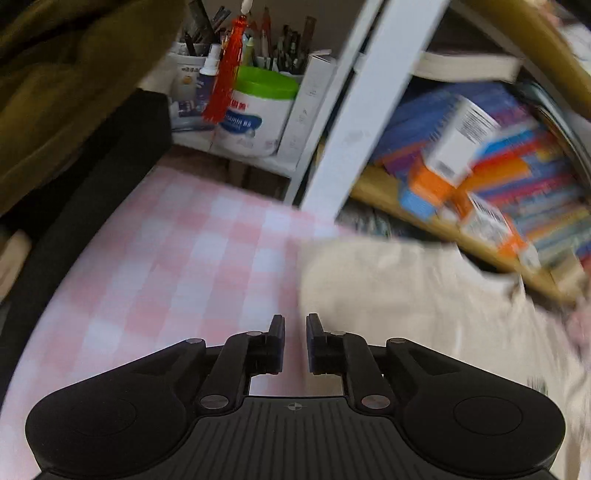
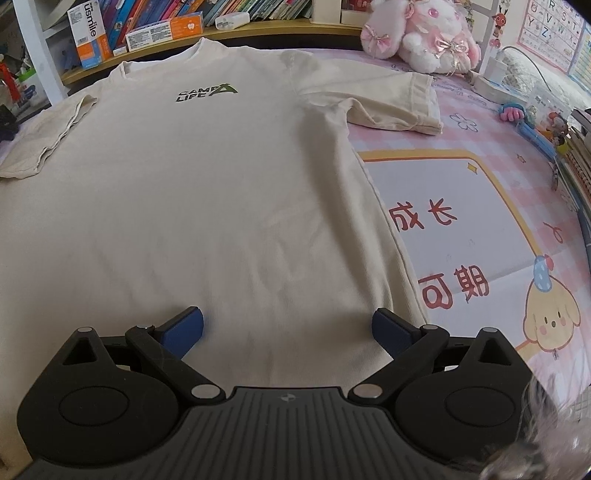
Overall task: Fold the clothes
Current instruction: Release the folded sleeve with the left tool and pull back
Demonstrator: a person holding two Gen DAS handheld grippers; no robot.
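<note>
T-shirt (image 2: pixel 207 206) flat, hem beneath right tongs (image 2: pixel 288 328)

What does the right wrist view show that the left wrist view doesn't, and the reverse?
Right wrist only: the whole cream T-shirt spread flat, logo up, both sleeves out, a pink plush rabbit beyond it, and the right tongs wide open over the hem.

Left wrist only: a green-lidded tub, a red tassel, and the left tongs nearly closed, nothing between them.

Both: the T-shirt, the pink checked cover and the shelf of books.
</note>
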